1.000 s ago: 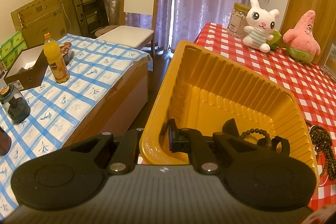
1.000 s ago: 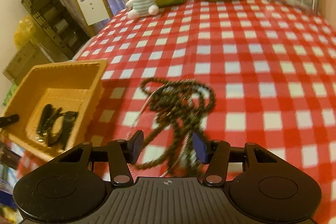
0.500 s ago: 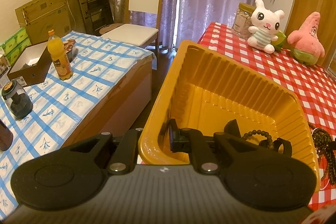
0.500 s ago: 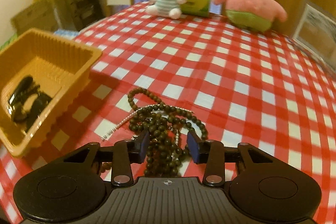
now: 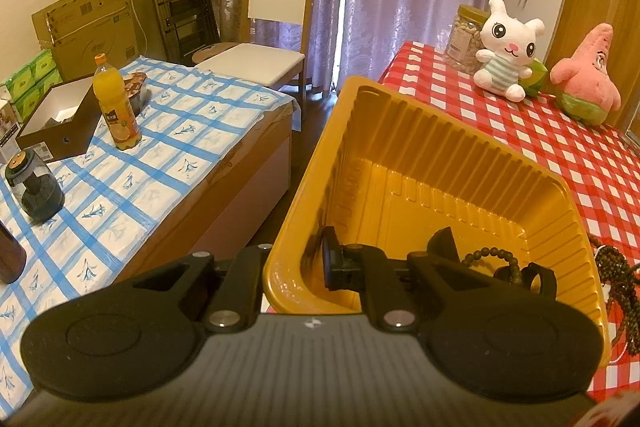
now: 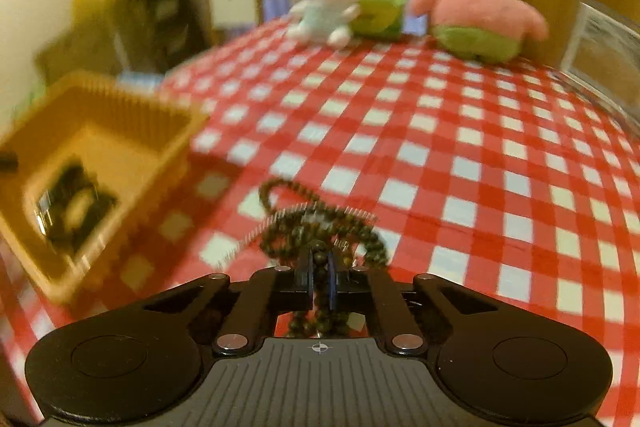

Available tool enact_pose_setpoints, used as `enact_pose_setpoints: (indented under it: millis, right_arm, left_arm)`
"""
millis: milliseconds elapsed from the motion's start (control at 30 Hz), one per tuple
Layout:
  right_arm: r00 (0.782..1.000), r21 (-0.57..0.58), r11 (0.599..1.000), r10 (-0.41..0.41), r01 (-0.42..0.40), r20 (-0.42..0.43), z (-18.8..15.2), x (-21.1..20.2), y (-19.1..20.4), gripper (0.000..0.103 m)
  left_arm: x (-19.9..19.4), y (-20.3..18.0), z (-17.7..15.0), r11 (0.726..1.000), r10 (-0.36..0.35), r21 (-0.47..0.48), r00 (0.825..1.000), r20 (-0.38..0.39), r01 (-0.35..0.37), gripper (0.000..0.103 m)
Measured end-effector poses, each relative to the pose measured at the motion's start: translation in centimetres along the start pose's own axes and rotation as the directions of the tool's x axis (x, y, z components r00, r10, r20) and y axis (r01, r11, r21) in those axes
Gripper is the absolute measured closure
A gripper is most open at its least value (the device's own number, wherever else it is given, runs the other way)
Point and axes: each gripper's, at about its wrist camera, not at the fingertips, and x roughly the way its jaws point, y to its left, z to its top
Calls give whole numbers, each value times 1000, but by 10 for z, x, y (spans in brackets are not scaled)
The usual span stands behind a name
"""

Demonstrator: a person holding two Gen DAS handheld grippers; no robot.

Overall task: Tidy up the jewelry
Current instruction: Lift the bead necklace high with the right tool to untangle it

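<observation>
On the left wrist view, the left gripper pinches the near wall of the yellow tray; the juice bottle label is unreadable. Through the right wrist view, the right gripper has just closed onto the bead necklaces on the checked tablecloth.

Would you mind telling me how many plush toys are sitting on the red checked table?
2: a white rabbit toy at the far edge of the table, and a pink starfish toy to its right in the left wrist view. Others may sit outside the frame.
</observation>
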Motion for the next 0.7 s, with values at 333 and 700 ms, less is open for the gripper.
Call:
enact_pose_setpoints:
  millis: [333,700]
  right_arm:
    - [960,163,984,26,-74,279,39,-93,-14,96]
    - [897,180,983,-39,-46,441,76,-177,-3,96]
  left_arm:
    - [0,-2,0,1000,-5,9,1000,2,5,93]
    - [1,-3,3,999,-23,29,1000,11,23,94]
